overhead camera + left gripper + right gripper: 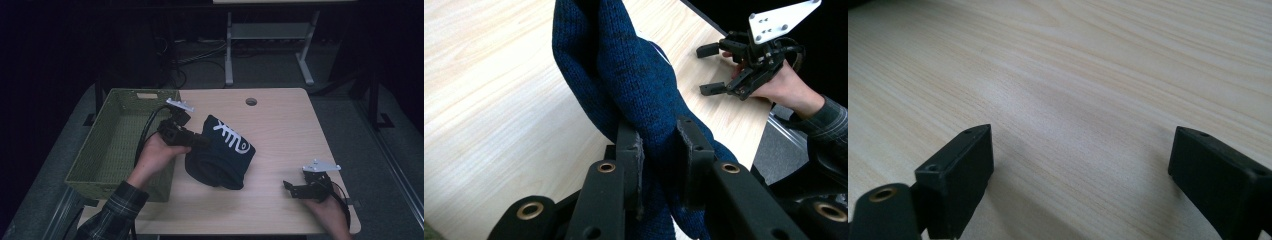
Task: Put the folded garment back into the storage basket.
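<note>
Clamping a dark blue knitted garment (220, 152) at table centre, left gripper (192, 140), right gripper (295, 189) at four o'clock, jaws wide, empty.

Sweater (634, 85) – dark blue knit cloth, coarse ribbed weave, matt, slightly fuzzy; white print on top smooth. Table (1088, 65) – pale wood-grain top, smooth, faint satin sheen. Basket (107, 145) – green woven wicker-like weave, rough, matt. Left gripper (659, 150) – black matt plastic, brass-coloured metal bushings; pads rough-edged. Right gripper (1080, 170) – same black matt plastic, pale flat plate on top.
</note>
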The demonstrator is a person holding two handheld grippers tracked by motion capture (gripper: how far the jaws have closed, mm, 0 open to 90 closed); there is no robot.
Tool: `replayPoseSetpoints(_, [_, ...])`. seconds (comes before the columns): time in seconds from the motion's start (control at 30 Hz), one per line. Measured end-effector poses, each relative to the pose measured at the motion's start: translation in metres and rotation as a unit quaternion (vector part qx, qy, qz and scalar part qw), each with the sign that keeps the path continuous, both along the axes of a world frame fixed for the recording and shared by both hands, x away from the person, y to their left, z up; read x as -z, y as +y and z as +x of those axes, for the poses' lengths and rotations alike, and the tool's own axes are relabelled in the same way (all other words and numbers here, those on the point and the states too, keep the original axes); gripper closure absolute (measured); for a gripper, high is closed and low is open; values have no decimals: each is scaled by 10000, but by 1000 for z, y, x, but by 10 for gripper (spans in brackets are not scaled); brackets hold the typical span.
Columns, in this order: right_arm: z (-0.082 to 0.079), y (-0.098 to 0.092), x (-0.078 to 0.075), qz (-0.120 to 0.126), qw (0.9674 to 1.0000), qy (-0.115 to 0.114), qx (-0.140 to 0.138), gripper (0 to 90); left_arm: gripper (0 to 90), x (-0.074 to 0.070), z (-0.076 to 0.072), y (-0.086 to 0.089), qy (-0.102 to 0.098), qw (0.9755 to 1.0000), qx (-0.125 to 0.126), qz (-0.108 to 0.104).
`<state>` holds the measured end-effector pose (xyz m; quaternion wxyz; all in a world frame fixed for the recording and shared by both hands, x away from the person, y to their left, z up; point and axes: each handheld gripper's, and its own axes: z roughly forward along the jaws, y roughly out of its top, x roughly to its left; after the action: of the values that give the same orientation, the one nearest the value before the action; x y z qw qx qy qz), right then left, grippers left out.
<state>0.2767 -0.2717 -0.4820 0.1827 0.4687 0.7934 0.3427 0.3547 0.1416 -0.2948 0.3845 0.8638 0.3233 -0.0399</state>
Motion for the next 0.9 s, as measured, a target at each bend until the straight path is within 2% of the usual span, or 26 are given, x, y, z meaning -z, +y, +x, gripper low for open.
replayPoseSetpoints(0.03, [0,0,0,-3,10000,5,-4,105,755,0,0,0,0,10000,0,0])
replayPoseSetpoints(0.17, [0,0,0,-5,10000,3,-1,105,755,-15,-1,3,-76,9999,40,91])
replayPoseSetpoints(0.37, [0,0,0,-4,10000,1,-1,105,755,-32,-2,11,-96,9999,82,26])
replayPoseSetpoints(0.57, [0,0,0,0,10000,4,8,105,755,-50,-4,23,-179,9998,9,46])
replayPoseSetpoints(0.9, [0,0,0,6,10000,5,8,105,755,-67,-8,44,-220,9997,-100,62])
